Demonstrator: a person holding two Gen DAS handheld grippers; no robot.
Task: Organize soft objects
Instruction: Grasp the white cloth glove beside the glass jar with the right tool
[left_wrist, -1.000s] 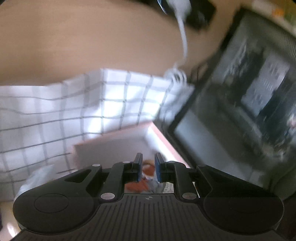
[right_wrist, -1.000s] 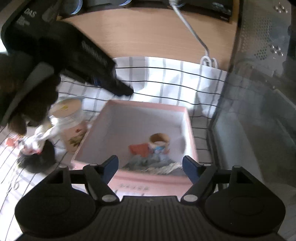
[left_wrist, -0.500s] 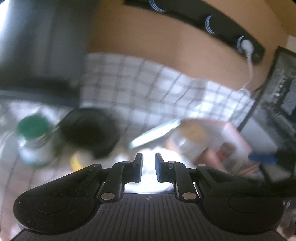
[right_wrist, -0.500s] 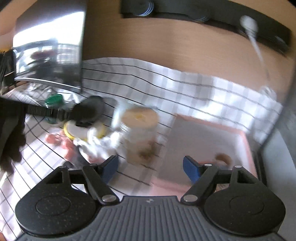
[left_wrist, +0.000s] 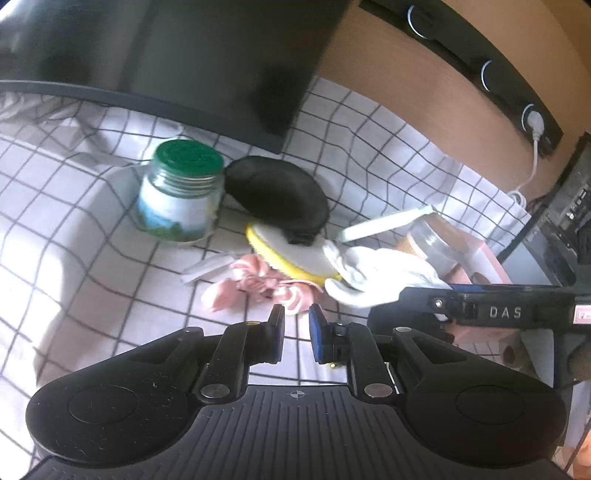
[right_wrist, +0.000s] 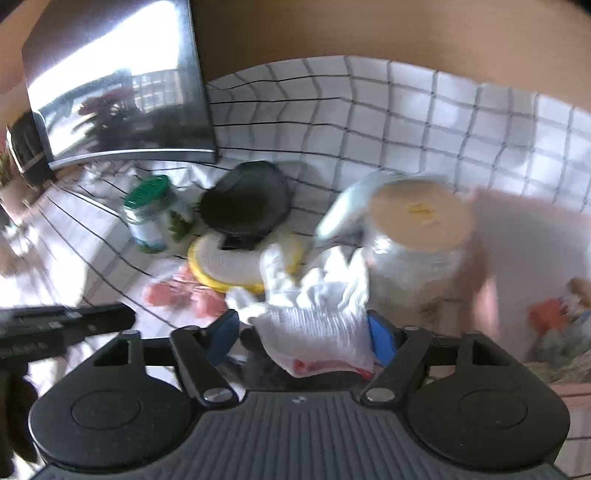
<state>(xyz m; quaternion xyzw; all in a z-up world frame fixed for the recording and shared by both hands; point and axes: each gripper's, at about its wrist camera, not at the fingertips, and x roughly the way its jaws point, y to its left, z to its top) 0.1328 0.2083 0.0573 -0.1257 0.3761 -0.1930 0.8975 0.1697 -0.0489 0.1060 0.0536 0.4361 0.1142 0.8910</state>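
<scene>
We see the white glove (right_wrist: 314, 317) on the checked surface (right_wrist: 406, 122), between our right claw's (right_wrist: 301, 338) closing jaws, by a jar (right_wrist: 417, 243). Our left claw (left_wrist: 295, 334), nearly pressed together, holds nothing. A dark panel (left_wrist: 184, 55) stands behind.

On the desk (right_wrist: 424, 122) before me, the lidded jar (left_wrist: 180, 195) stands at the far left, with the dark pad (left_wrist: 277, 195) just to its right, its near edge overlapping the round sponge (left_wrist: 291, 254). The crumpled cloth (left_wrist: 255, 286) lies in front of that sponge, and the glove (right_wrist: 314, 295) lies to the right, between my right gripper (right_wrist: 303, 334) fingers. Right of the glove stands the second jar (right_wrist: 417, 240), with the tray (right_wrist: 524, 251) beside it on the far right.
</scene>
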